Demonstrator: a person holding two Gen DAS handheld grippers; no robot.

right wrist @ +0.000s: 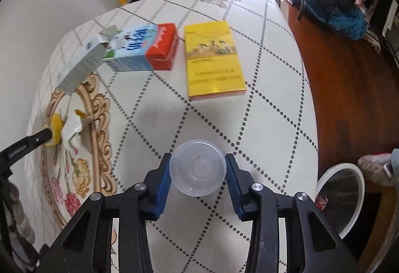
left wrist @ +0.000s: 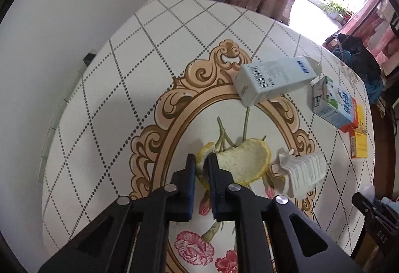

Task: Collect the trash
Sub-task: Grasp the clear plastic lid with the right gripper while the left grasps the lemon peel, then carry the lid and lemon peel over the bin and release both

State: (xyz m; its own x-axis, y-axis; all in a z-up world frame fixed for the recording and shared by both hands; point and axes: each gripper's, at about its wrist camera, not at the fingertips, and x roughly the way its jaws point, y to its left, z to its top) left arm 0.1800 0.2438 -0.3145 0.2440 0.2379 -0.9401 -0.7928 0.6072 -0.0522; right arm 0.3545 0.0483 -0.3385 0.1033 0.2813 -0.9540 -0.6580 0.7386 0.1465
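We work both hands at once on a bench spread with a patterned cloth. At the lower centre of the left wrist view, our left gripper has its jaws pinched nearly together on the edge of a yellow fruit peel, a thin rim being the easiest part of it to catch. Just right of the peel lies a crumpled printed paper, not yet picked up. In the right wrist view, our right gripper brackets a clear plastic cup at the bottom centre of the frame, the jaws drawn in to its sides; we judge the blue pads to be touching its rim, gently enough not to crush it. Toward the upper left of that view a grey-white carton leans against a milk carton and a red box, with a yellow box lying flat beside them. A white-rimmed bin waits past the bench edge at lower right, likely where this haul is bound.
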